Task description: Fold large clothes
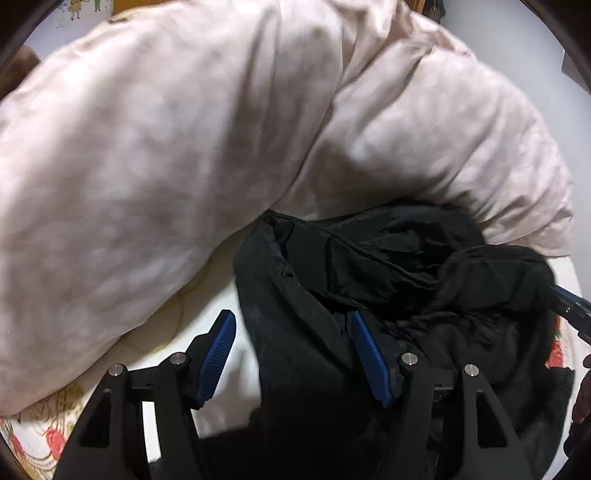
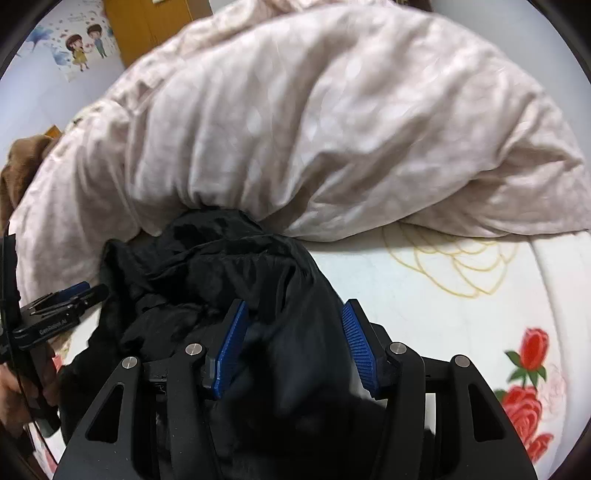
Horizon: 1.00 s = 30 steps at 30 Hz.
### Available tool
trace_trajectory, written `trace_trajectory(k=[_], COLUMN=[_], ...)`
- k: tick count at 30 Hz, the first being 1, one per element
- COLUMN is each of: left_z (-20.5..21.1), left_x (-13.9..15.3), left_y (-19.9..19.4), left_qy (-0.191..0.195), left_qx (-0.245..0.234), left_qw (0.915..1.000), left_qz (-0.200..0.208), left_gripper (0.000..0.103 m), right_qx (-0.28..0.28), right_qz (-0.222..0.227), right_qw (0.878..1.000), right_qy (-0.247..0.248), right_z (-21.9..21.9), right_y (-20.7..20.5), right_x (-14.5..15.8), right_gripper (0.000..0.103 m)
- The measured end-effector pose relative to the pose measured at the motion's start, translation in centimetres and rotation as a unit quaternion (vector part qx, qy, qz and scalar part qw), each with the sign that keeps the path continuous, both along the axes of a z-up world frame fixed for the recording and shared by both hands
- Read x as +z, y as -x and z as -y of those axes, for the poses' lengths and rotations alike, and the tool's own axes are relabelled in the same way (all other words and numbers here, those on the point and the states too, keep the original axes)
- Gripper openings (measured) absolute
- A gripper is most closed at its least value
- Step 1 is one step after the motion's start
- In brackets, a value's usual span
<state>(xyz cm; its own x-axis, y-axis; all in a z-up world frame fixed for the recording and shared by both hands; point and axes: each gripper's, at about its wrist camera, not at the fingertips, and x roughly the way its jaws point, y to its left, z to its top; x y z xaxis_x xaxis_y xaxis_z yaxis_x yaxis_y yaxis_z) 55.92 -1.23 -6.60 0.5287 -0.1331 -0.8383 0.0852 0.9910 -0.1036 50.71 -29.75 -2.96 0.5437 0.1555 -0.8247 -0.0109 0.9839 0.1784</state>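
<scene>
A crumpled black garment [image 1: 388, 258] lies in a heap on the white rose-print bed sheet [image 1: 243, 365], its far edge pushed against a pink duvet. My left gripper [image 1: 291, 317] stands open over the garment's left edge. Cloth lies against its right blue pad [image 1: 369, 358], while the left pad sits free over the sheet. In the right wrist view the same garment [image 2: 221, 266] fills the gap of my right gripper [image 2: 295, 306], bunched between both blue pads. The left gripper [image 2: 70, 299] shows at the left edge there, held by a hand [image 2: 14, 391].
A bulky pink duvet [image 2: 314, 110] spans the bed behind the garment. Bare sheet [image 2: 443, 314] with red roses lies to the right. A brown cloth [image 2: 22, 162] sits at far left, with a wooden door [image 2: 147, 26] and a cartoon poster [image 2: 77, 40] on the wall behind.
</scene>
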Motion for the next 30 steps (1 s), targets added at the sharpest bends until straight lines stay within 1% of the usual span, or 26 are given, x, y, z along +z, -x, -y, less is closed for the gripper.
trace_trajectory(k=[2, 3, 4, 5, 6, 7, 8, 9, 12, 14, 16, 18, 21, 23, 26, 27, 30], left_z=[0.5, 0.6, 0.8, 0.9, 0.8, 0.6, 0.4, 0.1, -0.8, -1.3, -1.9, -2.5, -3.5, -4.0, -5.3, -5.6, -6.6], left_x=[-1.1, -1.5, -1.8, -2.0, -2.0, -1.6, -1.0, -0.2, 2.9, 5.0, 6.9, 8.3, 9.5, 9.5, 7.9, 7.4, 5.3], left_y=[-0.9, -1.2, -1.2, -1.1, -0.9, -0.3, 0.5, 1.3, 4.6, 7.2, 10.2, 13.3, 17.2, 19.7, 23.3, 23.9, 26.5], left_qy=[-0.003, 0.001, 0.004, 0.004, 0.003, 0.008, 0.01, 0.014, 0.039, 0.057, 0.08, 0.093, 0.106, 0.11, 0.123, 0.128, 0.132], left_qx=[0.0, 0.0, -0.001, -0.003, -0.003, -0.004, -0.003, -0.003, -0.006, -0.011, -0.014, -0.016, -0.02, -0.02, -0.012, -0.008, 0.003], left_qw=[1.0, 1.0, 1.0, 1.0, 1.0, 0.9999, 0.9996, 0.9991, 0.996, 0.9929, 0.989, 0.9853, 0.9814, 0.9804, 0.9814, 0.9818, 0.9848], left_qz=[-0.007, -0.007, -0.006, -0.008, -0.005, 0.009, 0.025, 0.039, 0.08, 0.103, 0.124, 0.142, 0.159, 0.162, 0.147, 0.14, 0.113], left_gripper=[0.066, 0.058, 0.035, 0.023, 0.012, 0.008, 0.006, 0.006, 0.005, 0.005, 0.005, 0.005, 0.005, 0.005, 0.005, 0.005, 0.005], right_qx=[-0.006, -0.007, -0.007, -0.008, -0.007, -0.007, -0.006, -0.004, -0.001, 0.006, 0.012, 0.011, 0.01, 0.006, -0.005, -0.011, -0.021], right_qz=[-0.032, -0.047, -0.053, -0.052, -0.048, -0.038, -0.027, -0.013, 0.031, 0.054, 0.079, 0.098, 0.116, 0.119, 0.109, 0.1, 0.07], right_qw=[0.999, 0.999, 0.999, 0.999, 0.999, 0.999, 1.0, 1.0, 0.999, 0.998, 0.996, 0.994, 0.992, 0.992, 0.992, 0.993, 0.995], right_qy=[0.006, 0.003, 0.003, 0.009, 0.011, 0.006, -0.001, -0.008, -0.03, -0.034, -0.043, -0.046, -0.044, -0.045, -0.055, -0.059, -0.068], right_z=[-0.2, -0.2, -0.2, -0.3, -0.4, -0.3, -0.3, -0.3, -0.1, -0.5, -0.7, -0.8, -1.0, -1.1, -0.6, -0.4, -0.3], right_y=[-1.4, -1.9, -2.1, -2.1, -1.9, -1.5, -1.0, -0.3, 2.9, 4.9, 8.0, 10.9, 14.8, 18.0, 21.4, 22.7, 24.8], right_x=[-1.5, -2.2, -2.7, -3.0, -2.9, -2.6, -2.1, -1.3, 1.9, 3.7, 5.8, 7.2, 8.1, 8.0, 7.0, 6.2, 3.6], right_gripper=[0.054, 0.054, 0.051, 0.028, 0.019, 0.016, 0.012, 0.011, 0.01, 0.01, 0.01, 0.01, 0.01, 0.01, 0.01, 0.01, 0.01])
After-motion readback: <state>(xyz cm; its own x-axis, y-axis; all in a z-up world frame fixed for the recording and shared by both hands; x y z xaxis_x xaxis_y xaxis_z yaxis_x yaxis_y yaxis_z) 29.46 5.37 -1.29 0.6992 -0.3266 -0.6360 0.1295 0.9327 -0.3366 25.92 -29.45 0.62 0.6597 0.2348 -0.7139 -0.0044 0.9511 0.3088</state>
